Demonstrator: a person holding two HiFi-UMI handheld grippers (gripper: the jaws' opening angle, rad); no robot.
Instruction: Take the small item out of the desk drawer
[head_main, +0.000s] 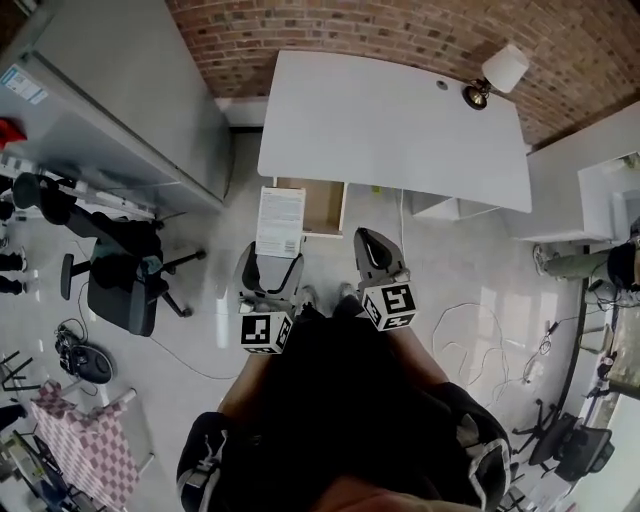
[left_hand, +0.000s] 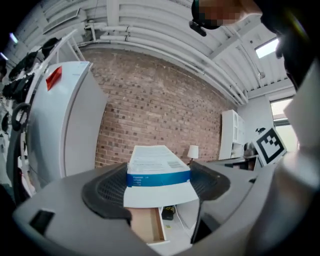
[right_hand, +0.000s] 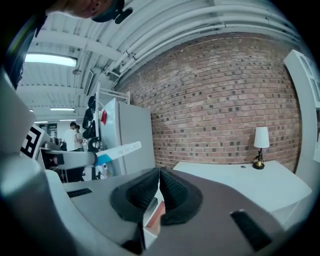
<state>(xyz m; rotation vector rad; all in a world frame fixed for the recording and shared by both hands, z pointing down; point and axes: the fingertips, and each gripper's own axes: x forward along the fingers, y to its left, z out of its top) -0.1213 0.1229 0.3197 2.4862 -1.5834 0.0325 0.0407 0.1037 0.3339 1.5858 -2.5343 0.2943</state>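
Note:
A small white box with a blue band (head_main: 280, 220) is clamped between the jaws of my left gripper (head_main: 272, 262), held in the air in front of the open drawer (head_main: 323, 205). The drawer hangs under the near left edge of the white desk (head_main: 400, 120) and shows a wooden inside. In the left gripper view the box (left_hand: 157, 172) fills the gap of the left gripper (left_hand: 157, 189), with the drawer (left_hand: 147, 225) below it. My right gripper (head_main: 372, 245) is beside it on the right, shut and empty. The right gripper view shows the right gripper (right_hand: 159, 192) with pads pressed together and the box (right_hand: 119, 149) off to the left.
A table lamp (head_main: 497, 75) stands at the desk's far right corner. A tall grey cabinet (head_main: 120, 90) flanks the desk on the left, with an office chair (head_main: 120, 280) near it. White shelving (head_main: 590, 190) stands on the right; cables (head_main: 480, 340) lie on the floor.

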